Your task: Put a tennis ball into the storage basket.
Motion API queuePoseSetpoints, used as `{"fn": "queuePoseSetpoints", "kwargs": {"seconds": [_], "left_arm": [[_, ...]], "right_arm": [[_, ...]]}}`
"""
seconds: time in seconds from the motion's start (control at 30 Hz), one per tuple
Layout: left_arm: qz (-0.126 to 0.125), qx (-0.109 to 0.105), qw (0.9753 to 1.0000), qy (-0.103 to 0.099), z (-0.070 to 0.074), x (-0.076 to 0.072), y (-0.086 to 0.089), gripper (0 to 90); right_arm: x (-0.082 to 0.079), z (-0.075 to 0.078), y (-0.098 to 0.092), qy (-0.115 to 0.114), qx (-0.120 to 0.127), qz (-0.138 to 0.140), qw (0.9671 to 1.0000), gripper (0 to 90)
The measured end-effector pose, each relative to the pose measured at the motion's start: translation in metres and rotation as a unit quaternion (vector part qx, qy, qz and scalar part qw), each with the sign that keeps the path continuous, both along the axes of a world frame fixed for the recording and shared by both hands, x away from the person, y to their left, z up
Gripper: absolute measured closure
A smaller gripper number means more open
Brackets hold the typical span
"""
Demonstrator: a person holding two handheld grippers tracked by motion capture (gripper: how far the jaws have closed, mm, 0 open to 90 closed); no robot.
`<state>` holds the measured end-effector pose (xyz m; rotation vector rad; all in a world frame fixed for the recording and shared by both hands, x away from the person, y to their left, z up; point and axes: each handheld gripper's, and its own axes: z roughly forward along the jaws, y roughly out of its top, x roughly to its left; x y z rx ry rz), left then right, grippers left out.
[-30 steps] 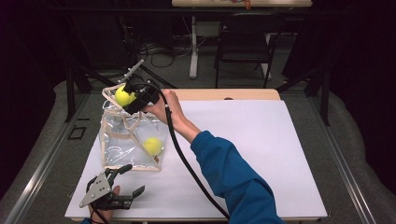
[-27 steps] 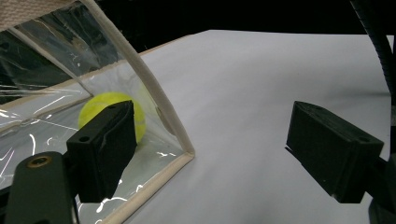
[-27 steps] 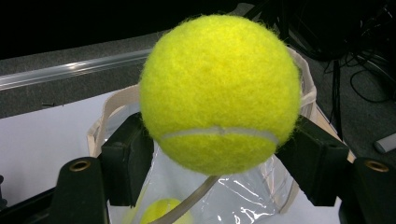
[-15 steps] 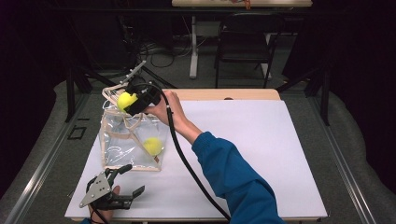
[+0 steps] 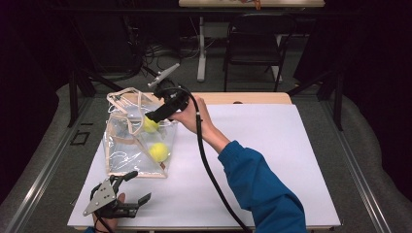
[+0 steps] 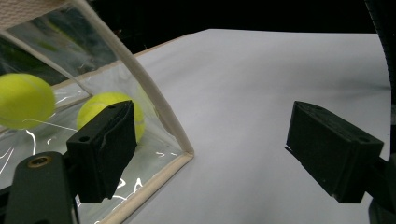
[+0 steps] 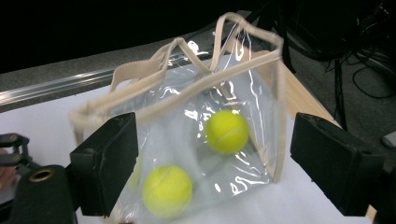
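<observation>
A clear plastic bag [image 5: 127, 148] with beige trim stands on the left of the white table [image 5: 272, 160]. Two yellow tennis balls are inside it. One ball [image 5: 159, 152] rests at the bottom and the other [image 5: 150, 124] is higher, near the bag's mouth. My right gripper [image 5: 151, 116] hovers open over the bag's right top edge. In the right gripper view both balls [image 7: 227, 131] [image 7: 167, 190] show through the bag's wall [image 7: 187, 93] between the wide-apart jaws. My left gripper [image 5: 140, 185] is open near the table's front left edge, just in front of the bag's corner [image 6: 184, 154].
The right gripper's black cable [image 5: 209, 170] trails across the table toward the front edge beside the blue sleeve [image 5: 257, 189]. A wooden strip [image 5: 243, 98] borders the table's far side. A dark chair [image 5: 252, 48] and table legs stand beyond it.
The ball that my right gripper held above the bag is now loose inside the bag. The right gripper has opened and shifted right. The left gripper has stayed put.
</observation>
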<state>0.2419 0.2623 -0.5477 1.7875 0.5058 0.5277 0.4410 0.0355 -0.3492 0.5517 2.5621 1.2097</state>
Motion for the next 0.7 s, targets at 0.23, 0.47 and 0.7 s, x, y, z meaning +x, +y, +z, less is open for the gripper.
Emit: {"fn": "queuePoseSetpoints", "kwargs": {"seconds": [0.23,0.47,0.7], "left_arm": [[-0.001,0.001,1.0,0.003,-0.001,0.003,-0.001,15.8],[-0.002,0.0,1.0,0.004,-0.001,0.003,-0.002,15.8],[-0.002,0.003,1.0,0.004,-0.001,0.003,-0.004,15.8]], "right_arm": [[-0.005,-0.008,-0.032,0.01,0.006,-0.004,0.9999,11.4],[-0.009,-0.019,-0.057,0.022,0.0,-0.012,0.9997,9.1],[-0.012,-0.026,-0.071,0.026,-0.004,-0.016,0.9995,7.2]]}}
